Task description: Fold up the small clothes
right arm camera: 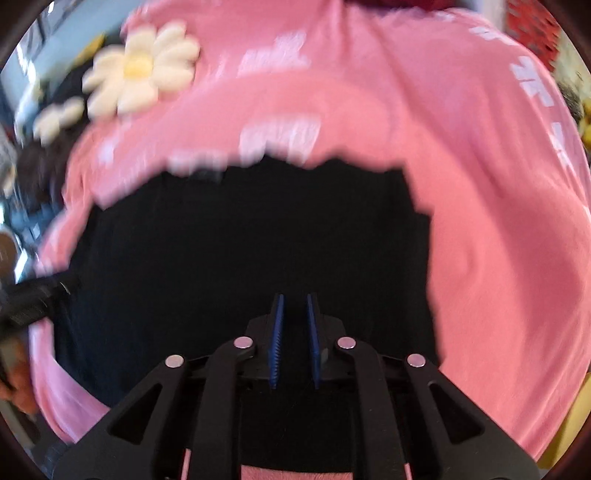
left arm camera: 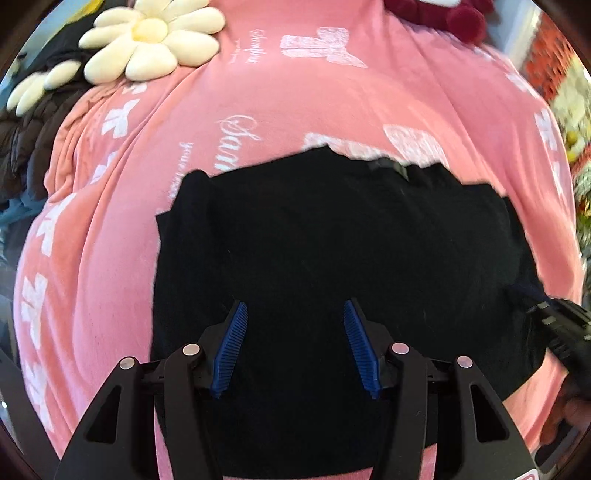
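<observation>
A black garment [left arm camera: 332, 240] lies spread flat on a pink blanket [left arm camera: 110, 258] with white prints. My left gripper [left arm camera: 295, 314] hovers over the garment's near part, jaws wide apart and empty. In the right wrist view the same garment [right arm camera: 240, 240] fills the middle, blurred by motion. My right gripper [right arm camera: 295, 301] is over its near edge, its blue pads a narrow gap apart with dark cloth between them; I cannot tell if they pinch it. The right gripper also shows in the left wrist view [left arm camera: 561, 325] at the garment's right edge.
A cream daisy-shaped cushion [left arm camera: 151, 40] lies at the far left of the blanket, with a second one [left arm camera: 40, 83] beside dark jackets [left arm camera: 29, 147]. A dark red plush thing [left arm camera: 443, 14] sits at the far edge. Colourful clutter [left arm camera: 569, 110] is on the right.
</observation>
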Demonstrator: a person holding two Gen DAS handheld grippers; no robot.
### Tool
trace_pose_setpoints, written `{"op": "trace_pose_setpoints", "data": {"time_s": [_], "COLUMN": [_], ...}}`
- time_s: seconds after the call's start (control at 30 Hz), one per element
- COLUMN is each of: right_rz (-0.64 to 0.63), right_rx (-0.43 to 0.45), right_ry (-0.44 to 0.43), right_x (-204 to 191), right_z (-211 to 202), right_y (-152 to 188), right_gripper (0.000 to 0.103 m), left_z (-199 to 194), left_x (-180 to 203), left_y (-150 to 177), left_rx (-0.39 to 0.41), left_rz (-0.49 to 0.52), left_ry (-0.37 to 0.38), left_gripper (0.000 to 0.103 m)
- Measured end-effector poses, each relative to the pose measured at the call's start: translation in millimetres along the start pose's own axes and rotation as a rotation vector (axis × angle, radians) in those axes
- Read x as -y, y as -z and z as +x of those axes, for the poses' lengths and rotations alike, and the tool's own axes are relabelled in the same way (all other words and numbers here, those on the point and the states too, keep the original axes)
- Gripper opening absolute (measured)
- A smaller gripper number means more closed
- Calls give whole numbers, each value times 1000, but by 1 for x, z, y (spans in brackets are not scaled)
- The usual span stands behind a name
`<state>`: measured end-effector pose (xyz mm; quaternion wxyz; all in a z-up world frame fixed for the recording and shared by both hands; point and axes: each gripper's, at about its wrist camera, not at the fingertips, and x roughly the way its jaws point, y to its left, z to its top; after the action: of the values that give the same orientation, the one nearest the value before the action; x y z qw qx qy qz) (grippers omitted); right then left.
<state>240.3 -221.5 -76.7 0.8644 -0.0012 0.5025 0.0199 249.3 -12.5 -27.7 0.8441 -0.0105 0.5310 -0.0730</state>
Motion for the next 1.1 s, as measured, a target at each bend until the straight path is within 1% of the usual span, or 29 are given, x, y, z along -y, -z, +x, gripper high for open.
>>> {"op": "trace_pose_setpoints", "data": {"time_s": [0.03,0.07,0.1,0.17,0.2,0.23,0.27,0.3,0.33,0.37,0.43,0.53,0.6,0.67,0.83,0.87,0.9,0.93,1.03,1.07,1.1], "right_rz": [-15,-27,-10,41,33,14,-2,-15,-21,-15,-6,37,12,1,-4,-10,-23,-27,-21,5,30], "right_rx": [26,21,24,74,80,77,64,23,-17,-11,-4,48,78,83,49,33,-2,-7,5,36,65], "right_ry": [22,42,28,-39,-36,-27,-20,-10,-3,-6,-5,-69,-71,-87,-98,-99,-88,-87,-100,-79,-69], "right_x": [-6,-10,-11,-10,-13,-15,-18,-20,-19,-18,-20,-23,-32,-37,-53,-55,-58,-58,-48,-35,-20], "right_z": [-3,-7,-15,-35,-39,-38,-33,-20,-7,-3,-13,-34,-40,-40,-18,-11,1,4,-9,-23,-34], "right_y": [3,2,-1,-2,-2,0,4,7,11,16,15,10,2,-5,-11,-11,-9,-8,-10,-10,-11], "right_gripper": [13,13,13,15,17,20,25,28,28,28,29,29,29,29,29,29,29,29,29,30,34], "left_z": [3,4,4,2,1,0,1,1,1,1,2,3,3,3,4,6,6,8,6,-1,-8], "left_x": [2,5,7,12,12,13,13,14,14,14,12,8,5,4,2,1,0,0,-3,-9,-16], "left_y": [3,6,8,11,12,12,13,13,14,15,17,21,23,25,29,29,30,31,31,30,29], "left_rx": [-12,-21,-23,-24,-23,-26,-30,-33,-34,-35,-41,-46,-50,-50,-50,-52,-53,-55,-55,-37,-16], "left_rz": [2,-1,-3,6,9,10,10,8,8,9,8,2,-3,-5,-10,-12,-11,-9,-1,-13,-33], "left_ry": [3,11,17,21,21,25,28,27,28,29,30,36,40,41,44,44,45,44,56,74,96], "left_gripper": [52,52,52,52,52,52,52,52,52,52,52,52,52,52,52,53,53,56,56,56,57]}}
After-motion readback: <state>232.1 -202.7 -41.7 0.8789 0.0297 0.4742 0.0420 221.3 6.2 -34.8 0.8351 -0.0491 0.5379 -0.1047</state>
